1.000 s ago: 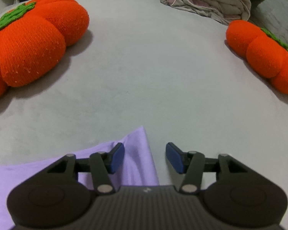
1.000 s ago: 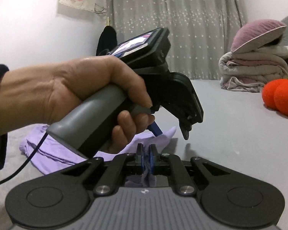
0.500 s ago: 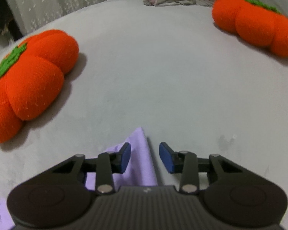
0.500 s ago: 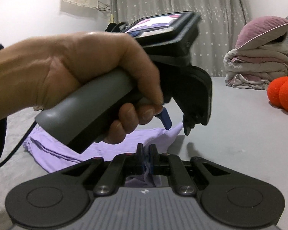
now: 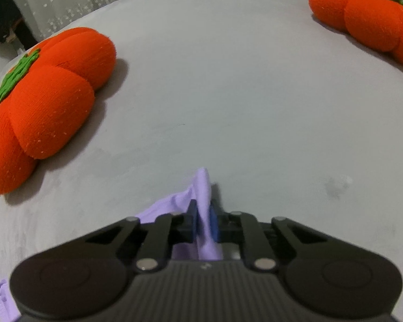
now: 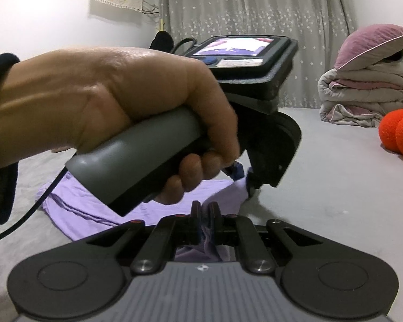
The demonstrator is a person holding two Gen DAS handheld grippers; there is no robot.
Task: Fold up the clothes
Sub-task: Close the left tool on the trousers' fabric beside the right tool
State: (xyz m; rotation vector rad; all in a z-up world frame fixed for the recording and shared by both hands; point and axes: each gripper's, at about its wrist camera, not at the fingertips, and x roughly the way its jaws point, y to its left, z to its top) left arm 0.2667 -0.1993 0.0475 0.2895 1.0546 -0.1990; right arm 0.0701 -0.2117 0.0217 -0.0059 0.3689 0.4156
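Note:
A lilac garment lies crumpled on the grey bed. My left gripper is shut on a corner of the lilac garment, whose tip sticks up past the blue pads. In the right wrist view a hand holds that left gripper just ahead, pinching the cloth's far corner. My right gripper is shut on another bunched edge of the same garment, close behind the left one.
Two orange pumpkin cushions sit on the bed: one at the left, one at the far right. Folded quilts with a mauve pillow are piled at the back. A star-dotted curtain hangs behind. A cable trails from the handle.
My left gripper, open over the garment corner a second ago, has shut on it and the corner now stands up. The right gripper has stayed shut on the cloth.

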